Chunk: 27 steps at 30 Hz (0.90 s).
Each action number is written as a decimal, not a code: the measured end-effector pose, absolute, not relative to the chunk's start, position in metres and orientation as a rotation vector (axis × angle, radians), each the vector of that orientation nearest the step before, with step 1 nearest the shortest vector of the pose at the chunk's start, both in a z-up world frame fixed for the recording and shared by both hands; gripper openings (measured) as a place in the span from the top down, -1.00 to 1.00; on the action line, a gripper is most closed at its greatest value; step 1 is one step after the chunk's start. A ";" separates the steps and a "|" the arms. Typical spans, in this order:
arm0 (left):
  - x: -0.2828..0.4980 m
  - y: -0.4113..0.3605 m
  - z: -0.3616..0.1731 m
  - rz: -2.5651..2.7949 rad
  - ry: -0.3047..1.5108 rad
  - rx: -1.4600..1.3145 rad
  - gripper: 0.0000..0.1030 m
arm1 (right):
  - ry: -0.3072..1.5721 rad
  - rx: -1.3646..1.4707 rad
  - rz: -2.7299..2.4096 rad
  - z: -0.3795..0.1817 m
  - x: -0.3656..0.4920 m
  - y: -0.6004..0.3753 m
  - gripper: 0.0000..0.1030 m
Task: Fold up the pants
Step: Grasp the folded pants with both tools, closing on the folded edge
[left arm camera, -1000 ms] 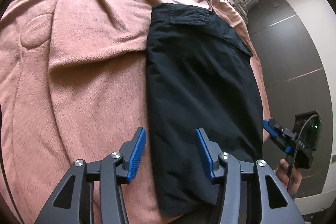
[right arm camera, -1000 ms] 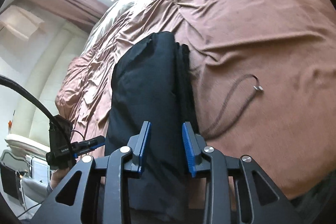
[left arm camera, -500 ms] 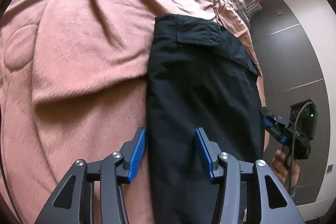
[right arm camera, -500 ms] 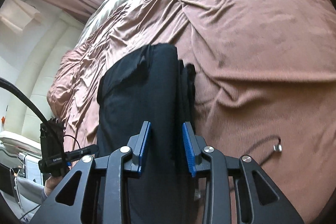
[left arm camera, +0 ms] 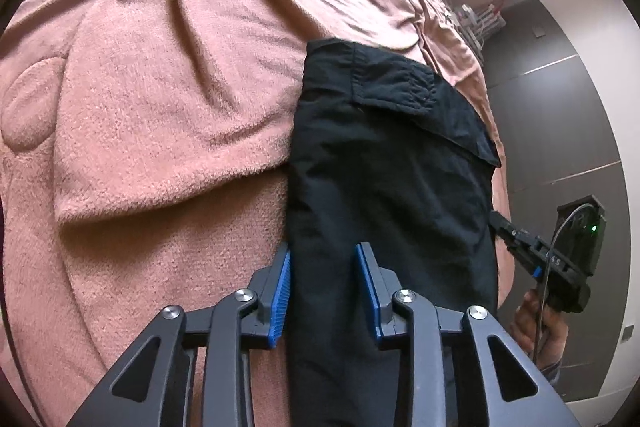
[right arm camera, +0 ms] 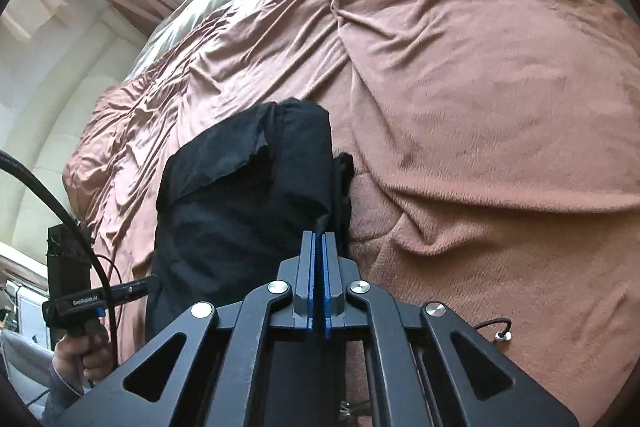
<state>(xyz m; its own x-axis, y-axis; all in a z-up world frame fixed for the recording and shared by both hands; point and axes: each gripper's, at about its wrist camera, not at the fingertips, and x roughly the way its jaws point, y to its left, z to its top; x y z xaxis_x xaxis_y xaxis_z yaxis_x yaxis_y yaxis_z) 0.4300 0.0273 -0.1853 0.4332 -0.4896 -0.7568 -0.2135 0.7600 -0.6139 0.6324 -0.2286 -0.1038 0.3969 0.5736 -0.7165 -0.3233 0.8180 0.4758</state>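
Already the black pants (right arm camera: 248, 211) are pinched at their edge by the shut right gripper (right arm camera: 319, 239); between the closing left gripper (left arm camera: 324, 259) jaws the near hem is straddled. Uneven grips could skew the fold.

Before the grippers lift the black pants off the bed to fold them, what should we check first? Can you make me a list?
1. Right gripper pinched shut on the black fabric pants' edge: ok.
2. Left gripper gripping: not ok, jaws closing, fabric between them.
3. Both grippers at the same near end: ok.
4. Pants lying flat on the fuzzy pink blanket: ok.
5. Thin black cord clear of the pants: ok.
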 end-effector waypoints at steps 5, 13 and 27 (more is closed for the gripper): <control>0.430 0.038 -0.187 -0.195 1.117 -0.766 0.34 | 1.041 0.323 0.653 -0.101 0.635 -0.241 -0.14; 0.435 0.044 -0.193 -0.222 1.107 -0.815 0.34 | 1.170 0.391 0.777 -0.134 0.650 -0.249 -0.16; 0.452 0.047 -0.200 -0.277 1.097 -0.888 0.34 | 1.223 0.449 0.860 -0.154 0.689 -0.232 0.14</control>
<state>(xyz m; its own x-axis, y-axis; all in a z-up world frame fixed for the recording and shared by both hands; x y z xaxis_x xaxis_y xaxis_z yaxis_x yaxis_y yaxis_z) 0.4521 0.0473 -0.1998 0.4630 -0.5994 -0.6530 -0.2177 0.6372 -0.7393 0.6886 -0.2321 -0.1544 0.0918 0.7740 -0.6265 -0.3277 0.6175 0.7150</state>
